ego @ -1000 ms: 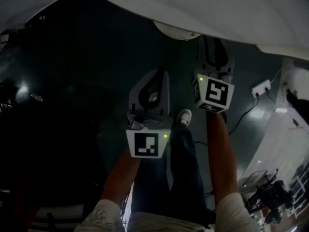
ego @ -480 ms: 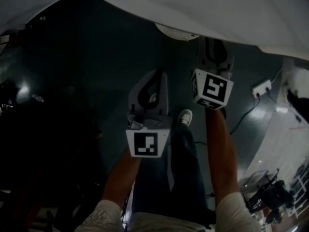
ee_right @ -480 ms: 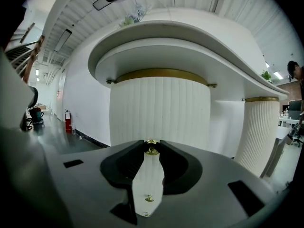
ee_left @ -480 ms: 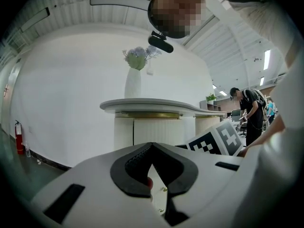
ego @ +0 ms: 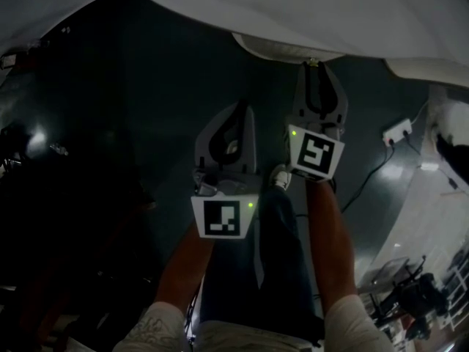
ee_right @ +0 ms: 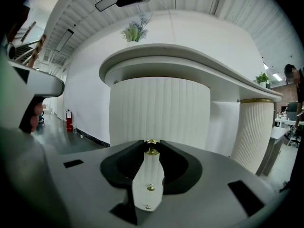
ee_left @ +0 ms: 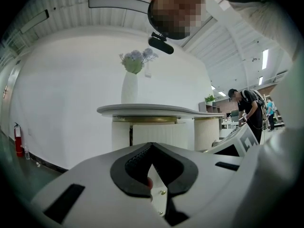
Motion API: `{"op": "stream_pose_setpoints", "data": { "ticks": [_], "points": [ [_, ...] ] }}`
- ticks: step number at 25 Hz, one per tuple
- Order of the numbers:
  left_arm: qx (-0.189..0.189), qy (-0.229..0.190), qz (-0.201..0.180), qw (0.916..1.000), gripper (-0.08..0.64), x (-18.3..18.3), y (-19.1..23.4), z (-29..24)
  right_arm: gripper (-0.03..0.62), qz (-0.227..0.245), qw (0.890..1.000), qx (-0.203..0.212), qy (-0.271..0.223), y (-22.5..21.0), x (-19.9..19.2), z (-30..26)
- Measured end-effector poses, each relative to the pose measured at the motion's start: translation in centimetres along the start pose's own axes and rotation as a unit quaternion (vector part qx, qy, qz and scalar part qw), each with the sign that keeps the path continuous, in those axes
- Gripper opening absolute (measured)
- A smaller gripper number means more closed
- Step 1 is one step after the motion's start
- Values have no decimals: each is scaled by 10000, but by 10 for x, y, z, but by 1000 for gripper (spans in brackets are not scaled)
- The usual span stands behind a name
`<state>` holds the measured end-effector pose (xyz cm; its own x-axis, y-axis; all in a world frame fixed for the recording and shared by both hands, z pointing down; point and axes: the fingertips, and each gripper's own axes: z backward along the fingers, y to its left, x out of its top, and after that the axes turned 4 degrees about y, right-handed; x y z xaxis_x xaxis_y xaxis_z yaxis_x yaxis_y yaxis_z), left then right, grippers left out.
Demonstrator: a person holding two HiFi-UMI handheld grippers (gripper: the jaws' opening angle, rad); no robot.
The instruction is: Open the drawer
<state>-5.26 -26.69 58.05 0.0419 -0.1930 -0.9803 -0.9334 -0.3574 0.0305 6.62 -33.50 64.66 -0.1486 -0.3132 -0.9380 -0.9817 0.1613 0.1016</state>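
Note:
My right gripper [ee_right: 151, 144] is shut on a small gold knob [ee_right: 151, 150] on the ribbed white curved drawer front [ee_right: 161, 113] under a rounded white tabletop [ee_right: 190, 61]. In the head view my right gripper [ego: 316, 66] reaches to the pale curved drawer edge [ego: 286, 48], which juts out from under the tabletop [ego: 242, 6]. My left gripper [ego: 242, 110] hangs to its left over the dark floor, apart from the furniture. In the left gripper view my left gripper [ee_left: 151, 146] is shut with nothing in it.
A vase of flowers [ee_left: 129, 87] stands on the tabletop. A second ribbed column [ee_right: 251, 132] stands to the right. On the floor lie a white power strip [ego: 398, 133] with its cable, and my shoe [ego: 279, 176] is below the grippers. People [ee_left: 247, 108] work far right.
My right gripper has drawn back toward me, and more of the pale curved drawer edge shows under the tabletop. The left gripper has stayed where it was.

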Motion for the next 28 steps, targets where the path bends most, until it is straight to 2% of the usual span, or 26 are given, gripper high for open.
{"op": "stream_pose_setpoints", "data": {
  "ticks": [21,28],
  "points": [
    [347,-99,25,9993,-5,5,-26,51,109,-69,9998,130,163,9,-38,96],
    [426,-213,26,9989,-5,-3,-46,95,109,-36,9998,100,149,15,-63,155]
  ]
}}
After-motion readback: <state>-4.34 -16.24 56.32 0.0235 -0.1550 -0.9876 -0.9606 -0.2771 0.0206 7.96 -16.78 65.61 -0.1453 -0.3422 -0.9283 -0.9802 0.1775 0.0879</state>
